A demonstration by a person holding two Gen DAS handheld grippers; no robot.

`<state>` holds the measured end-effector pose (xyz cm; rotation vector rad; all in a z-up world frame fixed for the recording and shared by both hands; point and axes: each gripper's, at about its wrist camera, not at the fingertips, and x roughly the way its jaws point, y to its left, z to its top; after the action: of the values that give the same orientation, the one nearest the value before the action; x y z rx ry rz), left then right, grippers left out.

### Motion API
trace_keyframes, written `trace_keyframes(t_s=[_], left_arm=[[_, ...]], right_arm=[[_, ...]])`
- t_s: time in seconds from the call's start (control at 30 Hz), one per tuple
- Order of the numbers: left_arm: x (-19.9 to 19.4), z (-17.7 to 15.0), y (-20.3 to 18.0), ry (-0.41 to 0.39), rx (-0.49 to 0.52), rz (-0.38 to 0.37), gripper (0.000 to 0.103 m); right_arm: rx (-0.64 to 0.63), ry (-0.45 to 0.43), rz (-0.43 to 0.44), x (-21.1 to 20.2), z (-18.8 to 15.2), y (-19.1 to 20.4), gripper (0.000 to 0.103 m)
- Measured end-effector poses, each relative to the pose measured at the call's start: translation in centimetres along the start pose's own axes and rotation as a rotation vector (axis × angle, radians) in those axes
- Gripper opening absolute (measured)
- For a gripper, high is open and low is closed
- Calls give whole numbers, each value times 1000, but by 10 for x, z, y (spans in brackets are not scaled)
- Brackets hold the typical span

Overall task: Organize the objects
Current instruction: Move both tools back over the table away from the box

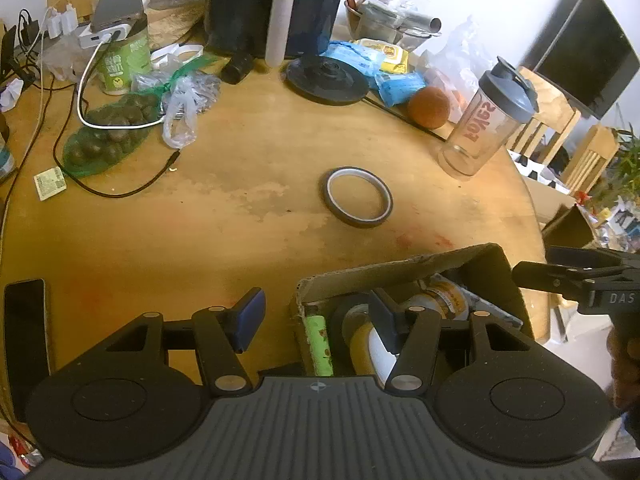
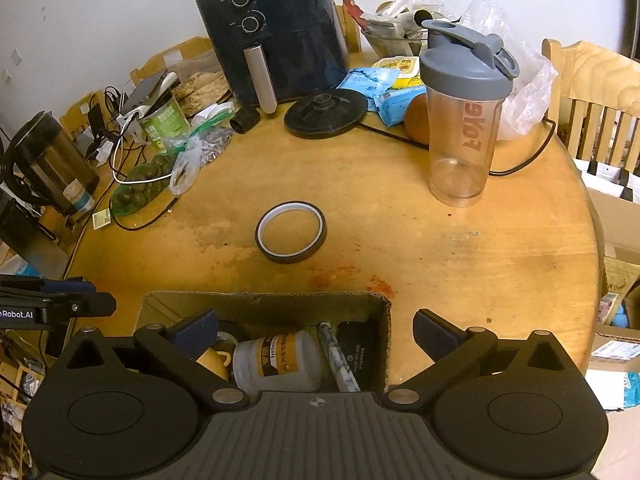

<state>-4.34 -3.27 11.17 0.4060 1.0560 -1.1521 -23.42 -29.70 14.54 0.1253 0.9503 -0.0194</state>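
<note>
Round wooden table (image 2: 460,264), cluttered along its far edge. Flat dark ring of tape (image 2: 291,232) lies alone mid-table, beyond the open cardboard box (image 2: 264,302). Right gripper (image 2: 316,334), spread wide and empty over the box, faces the ring almost squarely; left gripper (image 1: 316,314), half-open and empty, has it ahead to its right.

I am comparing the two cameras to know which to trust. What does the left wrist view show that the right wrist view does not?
Only the left wrist view shows the dark phone lying at the table's near left edge and the green roll inside the cardboard box.

Only the right wrist view shows the metal kettle at the far left and the wooden chair on the right.

Both show the tape ring lying flat, apart from the box, the shaker bottle, the air fryer, the orange and the round wooden table.
</note>
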Motion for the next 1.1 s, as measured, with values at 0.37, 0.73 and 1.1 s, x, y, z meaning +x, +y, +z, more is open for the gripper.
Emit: trace_keyframes(t_s=[0.37,0.73,1.1], left_arm=[[2,5,7,-20,7,13,63],[7,25,15,-41,26,52,69],[24,65,27,-101,79,113,69]], right_arm=[[-2,9,-9,5,6,4,103],[-11,30,14,27,29,7,103],[-1,60,35,51,51,6,103]])
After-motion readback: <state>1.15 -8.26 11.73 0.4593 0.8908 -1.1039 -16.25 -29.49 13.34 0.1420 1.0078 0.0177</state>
